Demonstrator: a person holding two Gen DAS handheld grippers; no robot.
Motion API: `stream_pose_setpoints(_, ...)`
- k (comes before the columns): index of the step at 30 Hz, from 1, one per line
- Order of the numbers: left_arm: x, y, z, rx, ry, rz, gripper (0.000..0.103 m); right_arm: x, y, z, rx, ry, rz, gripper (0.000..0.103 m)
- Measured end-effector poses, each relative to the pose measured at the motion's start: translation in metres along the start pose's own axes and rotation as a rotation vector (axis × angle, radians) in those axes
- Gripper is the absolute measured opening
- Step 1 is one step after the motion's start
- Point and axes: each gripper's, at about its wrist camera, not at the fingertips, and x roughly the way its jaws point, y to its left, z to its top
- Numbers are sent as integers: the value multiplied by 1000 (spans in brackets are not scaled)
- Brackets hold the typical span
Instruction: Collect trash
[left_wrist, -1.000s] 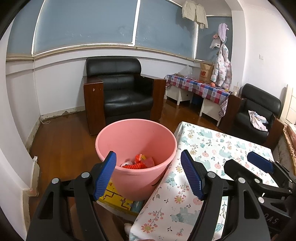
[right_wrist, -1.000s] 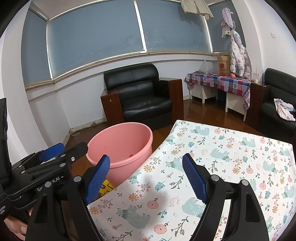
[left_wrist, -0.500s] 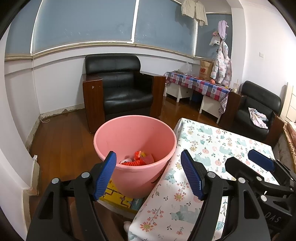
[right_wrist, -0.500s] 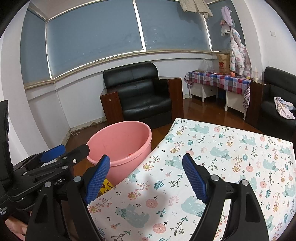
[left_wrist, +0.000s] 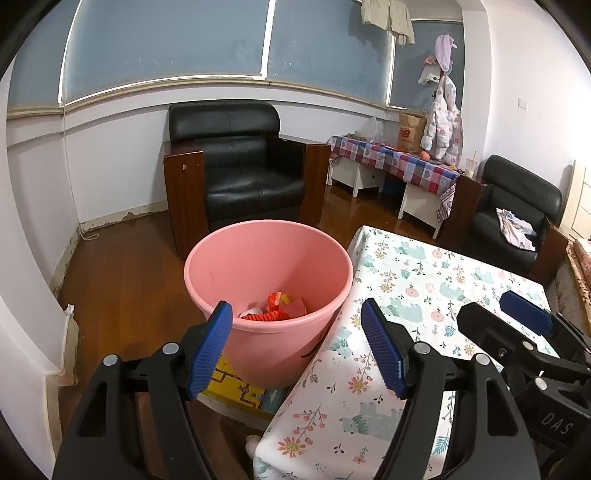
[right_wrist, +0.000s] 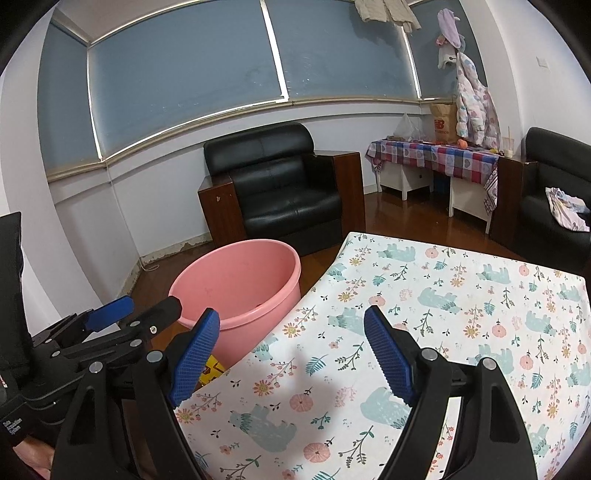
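Left wrist view: a wood-floored room with a black leather armchair (left_wrist: 243, 173) upper centre. The left gripper (left_wrist: 297, 347) stands with jaws apart and empty over the round pink plastic bucket (left_wrist: 266, 266); red and orange paper trash (left_wrist: 277, 308) lies inside, partly hidden by the rim. The right gripper (left_wrist: 517, 317) is cut off at the lower right.

Right wrist view: the floral tablecloth-covered table (right_wrist: 443, 295) fills the lower right. The right gripper's jaws stand wide apart and empty above it, and the bucket's contents are barely visible.

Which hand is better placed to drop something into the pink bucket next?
Left. The left tool points at the near rim of the round pink plastic bucket, open and empty; the right tool, also open, hangs over the floral tablecloth with the bucket to its left.
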Motion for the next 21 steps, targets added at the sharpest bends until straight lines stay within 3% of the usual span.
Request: stream_pose_setpoints(21, 4, -2, -3, 13, 10, 1, 73, 0, -2, -5, 10, 4, -3, 79)
